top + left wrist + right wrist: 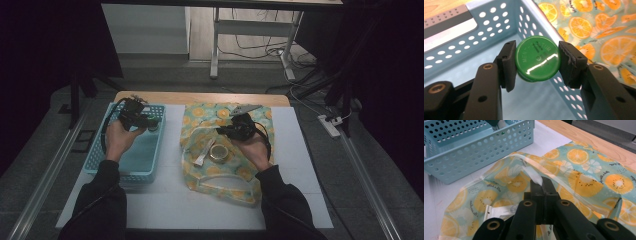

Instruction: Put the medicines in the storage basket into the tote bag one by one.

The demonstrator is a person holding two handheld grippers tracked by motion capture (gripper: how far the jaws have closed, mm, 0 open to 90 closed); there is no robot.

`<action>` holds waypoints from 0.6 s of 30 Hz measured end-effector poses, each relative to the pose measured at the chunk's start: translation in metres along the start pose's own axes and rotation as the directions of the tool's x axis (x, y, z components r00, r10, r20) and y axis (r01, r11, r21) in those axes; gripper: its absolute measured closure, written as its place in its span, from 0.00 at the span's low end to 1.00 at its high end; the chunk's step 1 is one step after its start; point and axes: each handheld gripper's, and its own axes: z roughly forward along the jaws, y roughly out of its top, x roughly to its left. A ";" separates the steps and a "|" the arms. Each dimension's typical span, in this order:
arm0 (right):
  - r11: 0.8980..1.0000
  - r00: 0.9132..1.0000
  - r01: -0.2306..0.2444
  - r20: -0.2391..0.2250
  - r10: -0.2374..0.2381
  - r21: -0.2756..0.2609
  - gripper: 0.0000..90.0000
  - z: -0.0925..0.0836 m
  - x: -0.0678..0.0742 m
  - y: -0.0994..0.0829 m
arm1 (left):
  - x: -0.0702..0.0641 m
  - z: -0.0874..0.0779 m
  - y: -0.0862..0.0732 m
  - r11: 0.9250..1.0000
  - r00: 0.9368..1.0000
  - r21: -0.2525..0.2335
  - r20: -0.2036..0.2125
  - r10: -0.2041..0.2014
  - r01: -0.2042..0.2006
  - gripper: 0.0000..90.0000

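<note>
High view: the left gripper hangs over the far end of a blue basket. The right gripper sits over a fruit-print bag lying on the white surface. A round tin and a white packet show at the bag's mouth.

Left gripper view: jaws pinch a green cap from both sides, above the basket's floor, close to its wall. Grip is on the curved edge; the cap could slip or twist out if squeezed unevenly.

Right gripper view: jaws pressed together on the bag's clear rim strip, holding the mouth up. The film is thin; it looks liable to slide free, letting the opening collapse over the contents.
</note>
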 end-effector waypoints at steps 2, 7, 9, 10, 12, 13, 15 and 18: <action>1.000 1.000 -0.002 -0.001 0.002 0.000 1.00 0.000 0.000 0.000 | -0.002 -0.004 0.000 1.000 1.000 -0.008 0.010 0.001 -0.001 0.58; 1.000 1.000 -0.001 0.001 0.001 0.000 1.00 0.000 0.000 0.000 | -0.008 -0.012 -0.001 1.000 0.999 -0.016 0.027 0.025 -0.025 0.58; 1.000 1.000 0.000 0.002 0.000 0.000 1.00 0.000 -0.001 0.000 | -0.011 -0.015 -0.001 0.999 0.999 -0.018 0.032 0.038 -0.038 0.58; 1.000 1.000 0.000 0.004 0.000 0.001 1.00 0.000 -0.001 0.000 | -0.013 -0.017 -0.001 0.999 0.999 -0.018 0.030 0.046 -0.045 0.58; 1.000 1.000 0.000 0.006 0.000 0.000 0.99 0.000 -0.001 0.000 | -0.016 -0.021 -0.001 0.998 0.998 -0.020 0.023 0.057 -0.057 0.58; 1.000 1.000 0.000 0.007 0.000 0.002 1.00 0.000 -0.001 -0.001 | -0.017 -0.022 -0.001 0.998 0.998 -0.022 0.022 0.059 -0.058 0.58; 1.000 1.000 -0.001 0.009 0.001 -0.001 1.00 0.001 -0.001 -0.001 | -0.019 -0.025 -0.001 0.998 0.998 -0.020 0.019 0.068 -0.067 0.58; 1.000 1.000 -0.002 0.009 0.002 -0.002 1.00 0.000 -0.001 -0.001 | -0.023 -0.030 -0.002 0.997 0.997 -0.028 0.025 0.073 -0.072 0.58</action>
